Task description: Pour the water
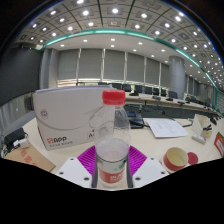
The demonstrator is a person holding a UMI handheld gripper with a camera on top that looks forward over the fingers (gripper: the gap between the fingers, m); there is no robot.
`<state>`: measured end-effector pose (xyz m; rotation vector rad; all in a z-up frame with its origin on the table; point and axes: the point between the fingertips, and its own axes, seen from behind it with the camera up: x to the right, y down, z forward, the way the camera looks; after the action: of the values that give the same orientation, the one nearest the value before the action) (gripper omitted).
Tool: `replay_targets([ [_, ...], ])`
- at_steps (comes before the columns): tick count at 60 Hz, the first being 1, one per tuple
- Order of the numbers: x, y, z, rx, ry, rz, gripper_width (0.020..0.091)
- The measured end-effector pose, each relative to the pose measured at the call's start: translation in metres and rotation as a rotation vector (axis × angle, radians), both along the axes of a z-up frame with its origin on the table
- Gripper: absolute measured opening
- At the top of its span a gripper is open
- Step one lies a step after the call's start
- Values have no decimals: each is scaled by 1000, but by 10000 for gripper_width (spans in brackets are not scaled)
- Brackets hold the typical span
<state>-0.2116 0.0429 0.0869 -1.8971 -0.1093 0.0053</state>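
A clear plastic water bottle (112, 135) with a red cap and a red label stands upright between my fingers. My gripper (112, 168) is shut on the bottle, with the purple pads (87, 159) pressing its lower body on both sides. A red cup (180, 159) with a pale inside stands on the table to the right, just beyond the right finger. The bottle's base is hidden below the fingers.
A large white box (68, 119) with red print stands on the table (150, 138) behind and left of the bottle. Papers and a dark folder (160, 125) lie farther right. A red object (219, 143) sits at the far right. Behind is a large room with ceiling lights.
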Motion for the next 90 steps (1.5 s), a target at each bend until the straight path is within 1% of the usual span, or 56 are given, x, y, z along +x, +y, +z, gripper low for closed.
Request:
replay_targets([
  [1,-1,0,1,1,2,1,379],
  [4,-3,-2,4,-1,7,7,354],
  [9,-8,-5,17,-5,53,9,354],
  [13,-12,-10,33,-10,177,11,354],
  [24,-23,-16,85,-82,883,12,351],
  [29,-21,-12,108,-101,1208,-12,353],
  [38,3,-7,117,-107,1609,-73,351],
  [44,17,-4,111,-100,1830,-115,351],
  [45,20,-7,115,-106,1866,-122,351],
  [52,33,-10,102,-116,2009,-168,353],
  [54,34,-3,95,-117,2030,-172,351],
  [61,33,-9,88,-137,1986,-187,352],
  [66,30,-6,89,-149,1892,-171,351],
  [69,30,-23,98,-150,1790,-157,350],
  [70,28,-11,93,-147,1752,-150,351],
  [73,32,-11,97,-134,1621,-134,351],
  [74,34,-10,100,-127,1570,-126,350],
  [75,39,-26,111,-121,1518,-118,352],
  [77,46,-26,119,-100,1406,-106,353],
  [78,50,-10,115,-84,1351,-97,350],
  [84,79,-2,144,1,1007,-58,354],
  [85,87,-18,156,15,958,-49,354],
  [90,116,-3,176,82,714,-33,352],
])
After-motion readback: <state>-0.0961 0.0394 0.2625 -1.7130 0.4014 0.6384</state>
